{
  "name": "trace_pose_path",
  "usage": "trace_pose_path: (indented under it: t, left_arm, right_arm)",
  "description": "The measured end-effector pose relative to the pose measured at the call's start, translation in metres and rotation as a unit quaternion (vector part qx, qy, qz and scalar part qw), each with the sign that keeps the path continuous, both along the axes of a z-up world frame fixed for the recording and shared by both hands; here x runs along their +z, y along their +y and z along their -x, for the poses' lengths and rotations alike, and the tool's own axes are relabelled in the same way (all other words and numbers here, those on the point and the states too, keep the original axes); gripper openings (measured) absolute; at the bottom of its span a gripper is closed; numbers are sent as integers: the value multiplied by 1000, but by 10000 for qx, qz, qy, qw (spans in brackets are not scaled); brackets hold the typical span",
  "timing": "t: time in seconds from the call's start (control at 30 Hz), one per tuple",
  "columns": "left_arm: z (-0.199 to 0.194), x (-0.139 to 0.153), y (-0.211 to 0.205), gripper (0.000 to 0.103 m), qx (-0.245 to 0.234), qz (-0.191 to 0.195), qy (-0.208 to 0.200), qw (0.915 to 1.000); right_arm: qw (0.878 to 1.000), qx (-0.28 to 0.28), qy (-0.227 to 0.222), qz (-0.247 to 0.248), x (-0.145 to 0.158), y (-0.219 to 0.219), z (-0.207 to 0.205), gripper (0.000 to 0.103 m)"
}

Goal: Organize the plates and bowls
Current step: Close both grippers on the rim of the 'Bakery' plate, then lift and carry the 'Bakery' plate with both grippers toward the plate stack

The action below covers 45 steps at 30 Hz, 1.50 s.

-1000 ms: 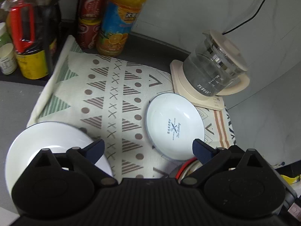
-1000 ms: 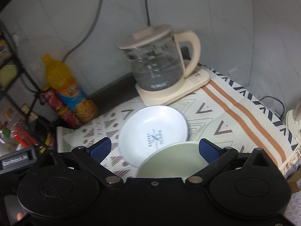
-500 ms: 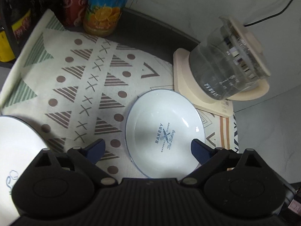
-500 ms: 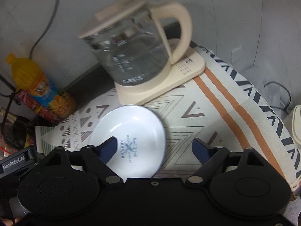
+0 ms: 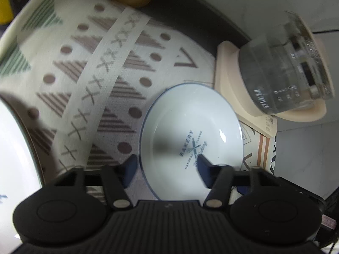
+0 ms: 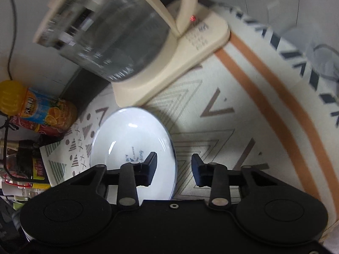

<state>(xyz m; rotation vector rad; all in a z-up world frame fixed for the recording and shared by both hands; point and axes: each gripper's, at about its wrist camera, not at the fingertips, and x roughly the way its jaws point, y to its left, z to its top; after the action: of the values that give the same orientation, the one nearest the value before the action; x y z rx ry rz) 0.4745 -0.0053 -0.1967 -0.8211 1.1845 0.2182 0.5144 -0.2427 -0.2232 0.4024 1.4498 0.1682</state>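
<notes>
left claw (image 5: 165, 170): closing, straddling the plate's left rim, one finger outside, one over the dish; pads not pressing yet.
right claw (image 6: 174, 166): closing, straddling the plate's right rim, nothing pinched.
bakery plate (image 5: 190, 135): lying on the patterned cloth (image 5: 101, 80), near the kettle base (image 5: 228, 80).
second plate (image 5: 12, 158): sitting at far left.

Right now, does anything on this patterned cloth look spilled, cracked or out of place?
Nothing stands out. The white bakery plate lies flat and whole on the patterned cloth, the glass kettle sits on its base, and no spill shows. Motion blur hides fine detail such as hairline cracks.
</notes>
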Motion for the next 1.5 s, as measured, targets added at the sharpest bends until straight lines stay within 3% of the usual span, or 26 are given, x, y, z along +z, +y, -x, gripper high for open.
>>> trace_pose_path:
  t: [0.23, 0.33, 0.63, 0.8, 1.0, 1.5]
  left_arm:
    - [-3, -21, 4, 30, 201, 184, 270, 9993]
    - [-7, -25, 4, 28, 206, 173, 295, 9992]
    - [-9, -31, 8, 26, 302, 311, 238, 9988]
    - [-5, -30, 12, 16, 269, 245, 191, 9992]
    - [-3, -8, 20, 15, 214, 96, -152, 9996]
    - [15, 32, 39, 15, 239, -250, -567, 9978]
  right_arm:
    - [9989, 190, 403, -109, -23, 6, -12, 21]
    - [9978, 250, 578, -209, -31, 11, -13, 9]
    - [9967, 256, 713, -276, -40, 13, -19, 12]
    - [9971, 461, 578, -159, -39, 19, -18, 12]
    - [9977, 497, 194, -419, -25, 19, -17, 6]
    - [9957, 599, -267, -653, 8, 45, -4, 7]
